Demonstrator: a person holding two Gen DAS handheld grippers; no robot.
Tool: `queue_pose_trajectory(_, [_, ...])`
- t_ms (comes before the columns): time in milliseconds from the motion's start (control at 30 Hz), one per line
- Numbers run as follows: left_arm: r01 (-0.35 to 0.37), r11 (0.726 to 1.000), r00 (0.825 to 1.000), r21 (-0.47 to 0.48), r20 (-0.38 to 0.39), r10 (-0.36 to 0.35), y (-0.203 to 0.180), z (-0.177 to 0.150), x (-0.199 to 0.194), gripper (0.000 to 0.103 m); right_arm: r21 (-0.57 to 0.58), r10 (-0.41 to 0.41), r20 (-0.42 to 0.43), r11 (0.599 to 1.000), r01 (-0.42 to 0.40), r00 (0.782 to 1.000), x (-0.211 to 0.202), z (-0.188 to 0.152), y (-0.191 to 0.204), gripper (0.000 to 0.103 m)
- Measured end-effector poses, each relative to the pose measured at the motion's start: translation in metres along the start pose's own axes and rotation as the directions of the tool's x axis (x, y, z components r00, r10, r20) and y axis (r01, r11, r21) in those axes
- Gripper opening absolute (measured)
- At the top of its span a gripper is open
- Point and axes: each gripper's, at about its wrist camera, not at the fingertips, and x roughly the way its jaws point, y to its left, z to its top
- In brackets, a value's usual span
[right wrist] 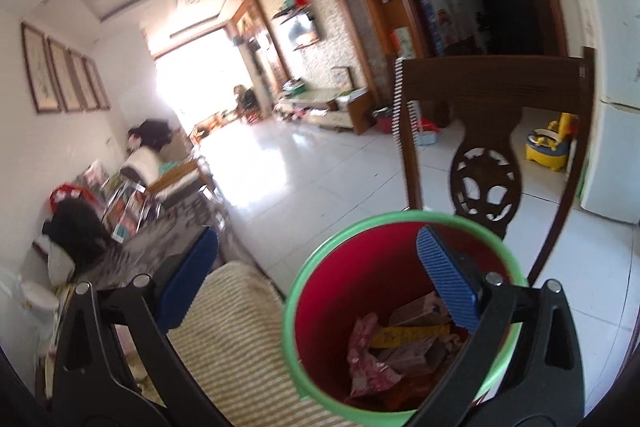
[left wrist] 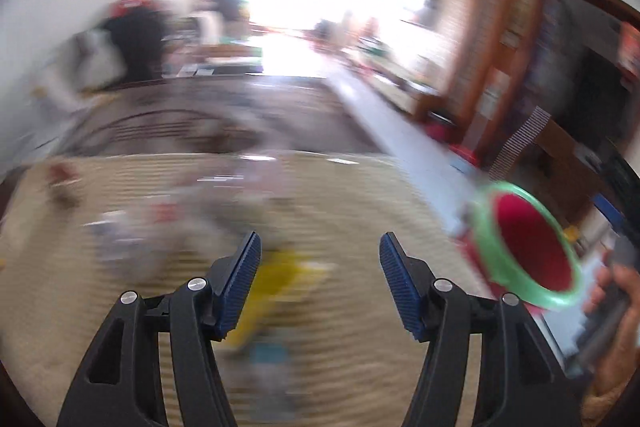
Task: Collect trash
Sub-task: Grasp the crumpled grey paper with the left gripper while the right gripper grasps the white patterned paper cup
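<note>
A red bin with a green rim (right wrist: 344, 291) stands beside the striped tablecloth (right wrist: 236, 343), with several wrappers (right wrist: 376, 355) inside it. My right gripper (right wrist: 320, 275) is open and empty, one finger over the bin's mouth and one over the cloth. In the blurred left wrist view my left gripper (left wrist: 320, 259) is open and empty above the tablecloth (left wrist: 352, 347). A yellow wrapper (left wrist: 276, 287) lies between and below its fingers, and other blurred scraps (left wrist: 168, 223) lie to the left. The bin (left wrist: 528, 247) shows at the right.
A dark wooden chair (right wrist: 492, 131) stands just behind the bin. A dark patterned table surface (right wrist: 160, 227) with stacked items lies left of the cloth. White tiled floor (right wrist: 320, 171) stretches beyond. A hand (left wrist: 620, 307) shows at the right edge.
</note>
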Motion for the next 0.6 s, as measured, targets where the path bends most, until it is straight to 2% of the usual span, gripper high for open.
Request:
queue_pose_trajectory(67, [-0.067,0.995,0.998,-0.074,-0.026,0.065,0.036,0.002,0.002,0.059,-0.046,0.033,-0.025,0.998,-0.034,0.999,0.002,-0.005,0.020,0.098])
queue_pose_trajectory(133, [-0.104,0.979,0.994,-0.178,-0.059,0.095,0.077,0.000,0.005,0.059,-0.083,0.062,-0.051,0.994,-0.066,0.997,0.005,-0.010,0.039,0.098])
queue_pose_trajectory(267, [-0.112,0.951,0.988,-0.289,-0.136,0.075,0.123,-0.009,0.020,0.059,-0.131,0.108,-0.092,0.984,-0.119,0.990,0.009,-0.022,0.072,0.098])
queue_pose_trajectory(367, [-0.109,0.952,0.984,-0.287,-0.166,0.062,0.132,-0.013,0.035,0.059,-0.167,0.160,-0.153,0.968,-0.185,0.975,0.016,-0.033,0.099,0.098])
queue_pose_trajectory(467, [-0.093,0.961,0.985,-0.261,-0.168,0.050,0.134,-0.010,0.046,0.060,-0.194,0.223,-0.244,0.942,-0.273,0.944,0.026,-0.046,0.125,0.098])
queue_pose_trajectory(500, [-0.085,0.963,0.985,-0.255,-0.164,0.044,0.134,-0.008,0.049,0.064,-0.205,0.234,-0.264,0.934,-0.292,0.936,0.028,-0.050,0.132,0.098])
queue_pose_trajectory(600, [-0.069,0.973,0.987,-0.221,-0.154,0.035,0.135,0.000,0.061,0.067,-0.266,0.279,-0.329,0.890,-0.372,0.902,0.034,-0.065,0.163,0.098])
